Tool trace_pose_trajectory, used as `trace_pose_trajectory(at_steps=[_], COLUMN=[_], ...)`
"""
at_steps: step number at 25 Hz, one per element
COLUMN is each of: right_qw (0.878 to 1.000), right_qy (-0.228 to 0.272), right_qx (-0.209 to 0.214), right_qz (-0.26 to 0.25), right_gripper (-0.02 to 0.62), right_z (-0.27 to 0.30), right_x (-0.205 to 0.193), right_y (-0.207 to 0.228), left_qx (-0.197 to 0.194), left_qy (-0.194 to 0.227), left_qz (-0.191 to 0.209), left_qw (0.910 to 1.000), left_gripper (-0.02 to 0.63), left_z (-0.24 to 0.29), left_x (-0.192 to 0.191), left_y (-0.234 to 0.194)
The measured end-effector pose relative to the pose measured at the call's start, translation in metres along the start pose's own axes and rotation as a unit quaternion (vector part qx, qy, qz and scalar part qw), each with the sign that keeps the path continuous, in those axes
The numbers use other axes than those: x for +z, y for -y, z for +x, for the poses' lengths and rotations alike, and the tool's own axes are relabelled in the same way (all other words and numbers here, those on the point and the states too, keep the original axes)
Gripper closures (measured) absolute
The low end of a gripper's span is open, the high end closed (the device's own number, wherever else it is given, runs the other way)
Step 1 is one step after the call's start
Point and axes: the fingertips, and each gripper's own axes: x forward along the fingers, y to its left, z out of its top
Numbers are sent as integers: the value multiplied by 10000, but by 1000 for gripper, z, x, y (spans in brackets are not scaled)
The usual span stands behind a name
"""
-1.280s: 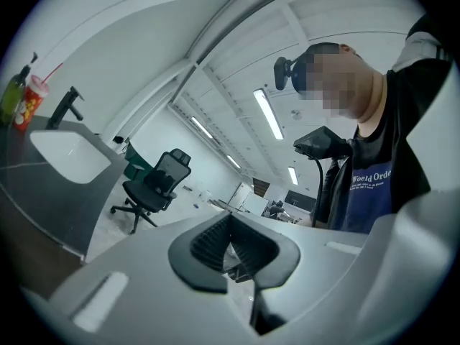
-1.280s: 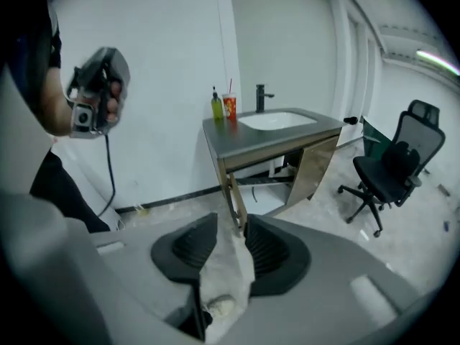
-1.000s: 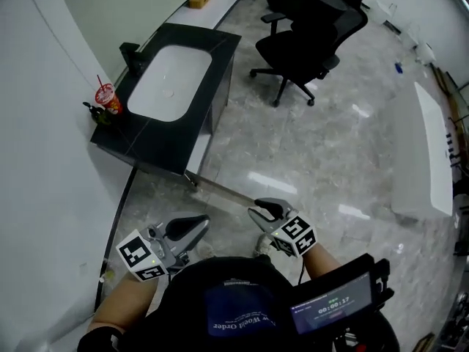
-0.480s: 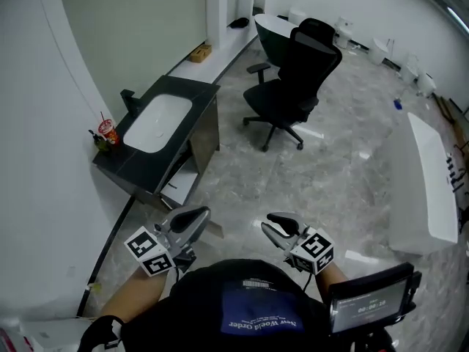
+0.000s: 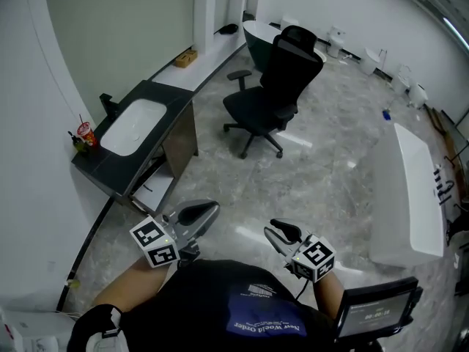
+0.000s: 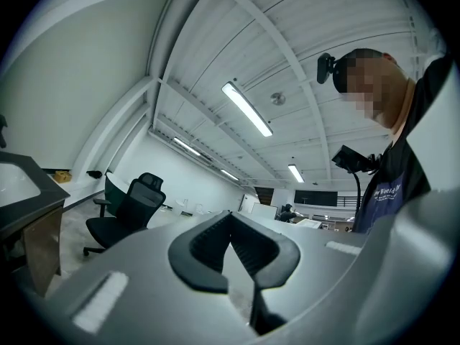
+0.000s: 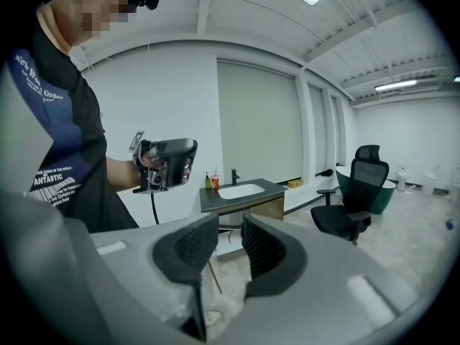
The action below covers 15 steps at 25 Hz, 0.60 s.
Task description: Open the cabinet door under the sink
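Sink cabinet [image 5: 117,169] stands by the wall, well apart from the person, its brown door [image 5: 180,144] apparently swung outward. Left gripper [image 5: 211,209] has its jaws together on nothing; right gripper [image 5: 275,230] has its jaws slightly parted, also empty. Likely hazard: an approach that knocks the jutting door edge or the nearby office chair [image 5: 272,86].

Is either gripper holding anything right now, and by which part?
Nothing is held. The left hand-held gripper is shut on nothing; the right hand-held gripper stands slightly open, with nothing between its jaws.
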Motion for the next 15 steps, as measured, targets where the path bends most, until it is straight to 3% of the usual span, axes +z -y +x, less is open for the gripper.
trace_pose_trajectory(at_steps=[6,11,15], right_qw=[9994,9979,9973], right_qy=[-236,-304,-142], right_qx=[-82,-440,-673], right_qz=[-221,-358,-242], right_gripper=[488,488,488], right_z=[19,51,79], right_x=[11,39,72], right_y=[47,120,182], left_qx=[-147,-334,-333], left_qy=[115,199,173], left_qz=[-175,-373,-268], left_qw=[9997,9985,9989], left_gripper=[606,606,606], left_z=[44,90,120], left_x=[-1,1,21], left_y=[-45,-122,-179])
